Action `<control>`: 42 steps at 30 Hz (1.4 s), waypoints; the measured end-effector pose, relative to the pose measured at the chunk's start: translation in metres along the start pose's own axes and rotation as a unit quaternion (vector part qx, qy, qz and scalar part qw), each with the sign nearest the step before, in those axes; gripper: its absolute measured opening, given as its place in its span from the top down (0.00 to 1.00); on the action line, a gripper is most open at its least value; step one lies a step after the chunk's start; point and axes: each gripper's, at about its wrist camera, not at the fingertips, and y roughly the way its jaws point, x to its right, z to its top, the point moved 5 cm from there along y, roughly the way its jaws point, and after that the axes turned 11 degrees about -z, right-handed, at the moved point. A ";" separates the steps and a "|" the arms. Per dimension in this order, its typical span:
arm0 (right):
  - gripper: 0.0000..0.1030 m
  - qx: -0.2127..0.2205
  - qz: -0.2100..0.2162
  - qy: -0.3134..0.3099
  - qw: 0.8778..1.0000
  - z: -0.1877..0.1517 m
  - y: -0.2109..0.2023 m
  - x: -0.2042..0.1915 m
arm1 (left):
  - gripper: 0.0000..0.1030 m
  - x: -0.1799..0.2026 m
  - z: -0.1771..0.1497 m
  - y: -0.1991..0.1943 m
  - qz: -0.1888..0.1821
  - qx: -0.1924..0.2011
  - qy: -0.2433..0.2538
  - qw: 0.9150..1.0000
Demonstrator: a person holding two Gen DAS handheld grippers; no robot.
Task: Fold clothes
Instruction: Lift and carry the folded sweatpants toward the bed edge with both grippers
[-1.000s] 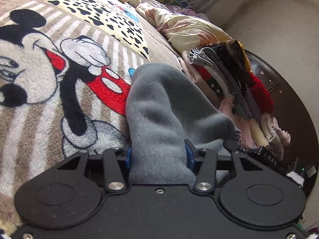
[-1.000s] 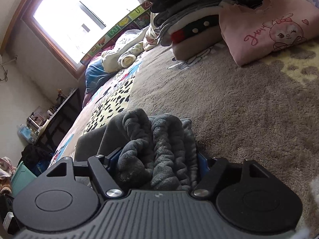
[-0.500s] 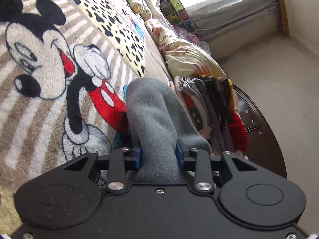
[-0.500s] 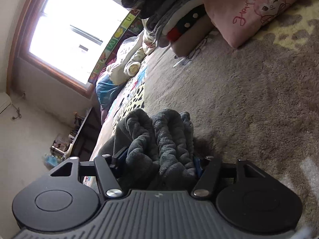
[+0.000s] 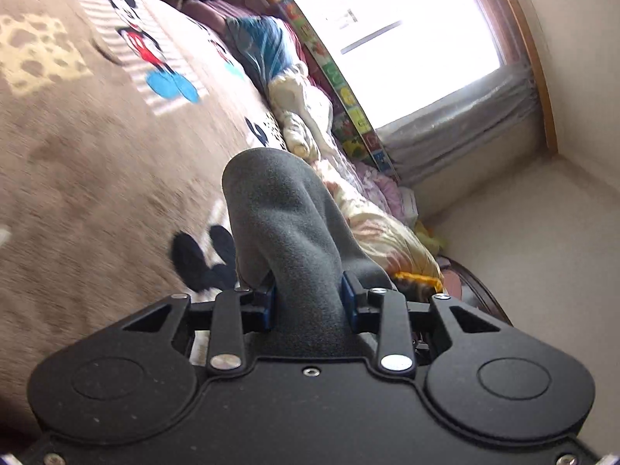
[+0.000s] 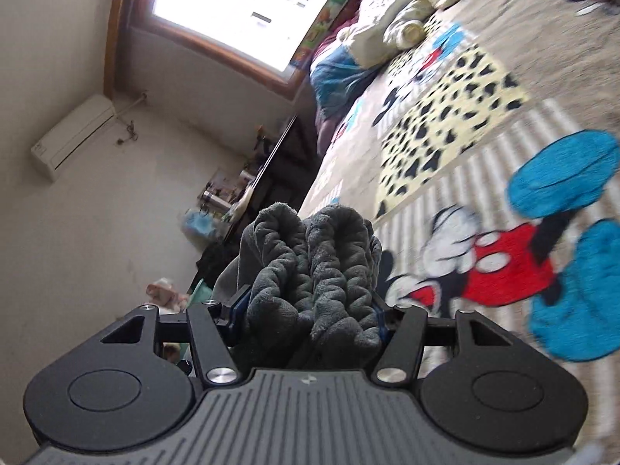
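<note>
Blown-out window (image 5: 391,35) glare, motion-blurred blanket (image 6: 503,232), fisheye-bent edges.

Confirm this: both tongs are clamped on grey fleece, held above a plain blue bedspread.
Not quite. The bedspread is tan with Mickey Mouse prints, not plain blue, as the right wrist view shows clearly. The rest holds: the left tongs and right tongs each grip grey fleece.

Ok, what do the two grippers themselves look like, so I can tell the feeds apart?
Both are matte black with two round discs, silver pivot bolts and blue finger pads. The left gripper has a smooth black top plate with small screws. The right gripper has a grey ribbed plate bearing a tiny logo. No cables or sleeves show.
</note>
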 end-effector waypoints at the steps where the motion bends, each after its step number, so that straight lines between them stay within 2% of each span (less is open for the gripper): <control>1: 0.43 -0.019 0.008 -0.009 1.000 -0.009 0.020 -0.015 | 0.70 -0.009 0.007 -0.019 0.007 0.016 -0.005 1.000; 5: 0.43 -0.092 0.028 -0.034 0.995 -0.051 0.093 -0.063 | 0.70 -0.046 0.028 -0.091 0.041 0.074 -0.028 0.996; 9: 0.43 -0.143 0.038 -0.059 0.987 -0.085 0.152 -0.100 | 0.69 -0.082 0.045 -0.148 0.075 0.119 -0.048 0.989; 14: 0.43 -0.200 0.053 -0.090 0.974 -0.124 0.220 -0.146 | 0.69 -0.117 0.083 -0.185 0.094 0.148 -0.043 0.984; 16: 0.43 -0.202 0.064 -0.096 0.973 -0.142 0.229 -0.164 | 0.69 -0.126 0.107 -0.190 0.089 0.152 -0.033 0.984; 20: 0.43 -0.194 0.085 -0.090 0.973 -0.144 0.266 -0.192 | 0.69 -0.143 0.159 -0.197 0.072 0.150 -0.007 0.986; 23: 0.43 -0.189 0.100 -0.088 0.973 -0.146 0.292 -0.212 | 0.69 -0.150 0.193 -0.199 0.078 0.152 0.004 0.985; 25: 0.43 -0.190 0.109 -0.092 0.971 -0.148 0.302 -0.223 | 0.69 -0.150 0.202 -0.206 0.084 0.157 0.013 0.984; 28: 0.43 -0.197 0.115 -0.101 0.968 -0.147 0.321 -0.233 | 0.69 -0.156 0.189 -0.219 0.097 0.182 -0.001 0.978; 32: 0.44 -0.213 0.111 -0.126 0.963 -0.138 0.356 -0.237 | 0.69 -0.155 0.132 -0.213 0.119 0.199 -0.023 0.972; 33: 0.44 -0.219 0.099 -0.139 0.961 -0.137 0.367 -0.235 | 0.68 -0.158 0.128 -0.215 0.123 0.202 -0.027 0.971; 36: 0.44 -0.227 0.026 -0.195 0.954 -0.141 0.400 -0.222 | 0.46 -0.167 0.114 -0.221 0.136 0.210 -0.039 0.967; 37: 0.40 -0.219 0.014 -0.204 0.954 -0.140 0.397 -0.220 | 0.40 -0.170 0.110 -0.223 0.140 0.212 -0.043 0.966; 41: 0.28 -0.160 0.016 -0.219 0.962 -0.127 0.356 -0.215 | 0.35 -0.183 0.092 -0.232 0.157 0.223 -0.059 0.960; 42: 0.21 -0.141 0.017 -0.215 0.966 -0.123 0.342 -0.213 | 0.34 -0.183 0.102 -0.240 0.156 0.231 -0.052 0.959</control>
